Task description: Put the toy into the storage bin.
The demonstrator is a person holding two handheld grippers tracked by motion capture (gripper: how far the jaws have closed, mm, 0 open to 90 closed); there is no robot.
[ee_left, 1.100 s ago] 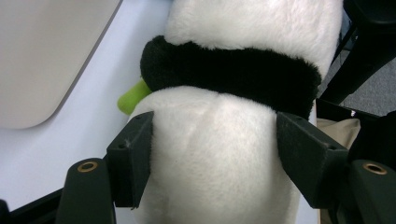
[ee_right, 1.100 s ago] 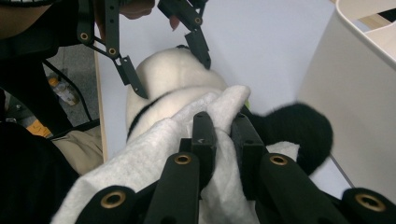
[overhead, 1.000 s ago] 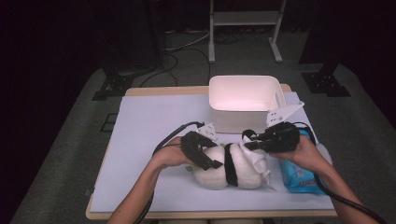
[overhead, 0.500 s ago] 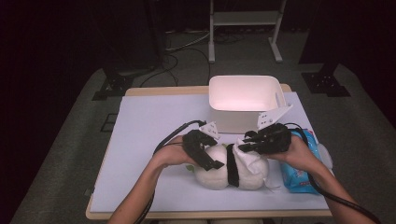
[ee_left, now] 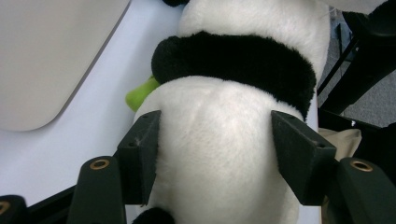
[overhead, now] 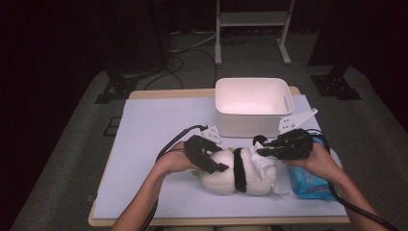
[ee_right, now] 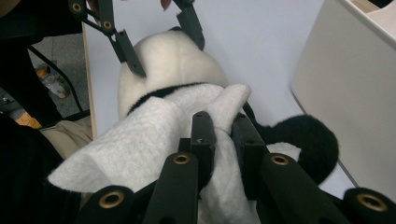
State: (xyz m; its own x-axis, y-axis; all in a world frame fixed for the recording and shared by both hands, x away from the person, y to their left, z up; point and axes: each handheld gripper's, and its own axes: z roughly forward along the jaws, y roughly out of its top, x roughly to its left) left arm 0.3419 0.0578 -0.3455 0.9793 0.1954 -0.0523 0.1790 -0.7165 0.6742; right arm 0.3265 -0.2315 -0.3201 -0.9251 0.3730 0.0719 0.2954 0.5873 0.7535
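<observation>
- You have a white bin (overhead: 252, 108) standing at twelve o'clock on the surface (overhead: 159, 130), upright, its open mouth facing up; its pale wall also rises at three o'clock in the right gripper view.
- You'll find a blue packet (overhead: 308, 180) lying flat at about four o'clock, near the front edge of the surface.
- A pale sheet covers the surface, with a wooden rim left bare along its far and near edges.
- Beyond the far edge, at twelve o'clock, a white metal stand (overhead: 250, 29) sits on the grey floor (overhead: 72, 159).
- Dark cables (overhead: 185, 53) trail over the floor at eleven o'clock.
</observation>
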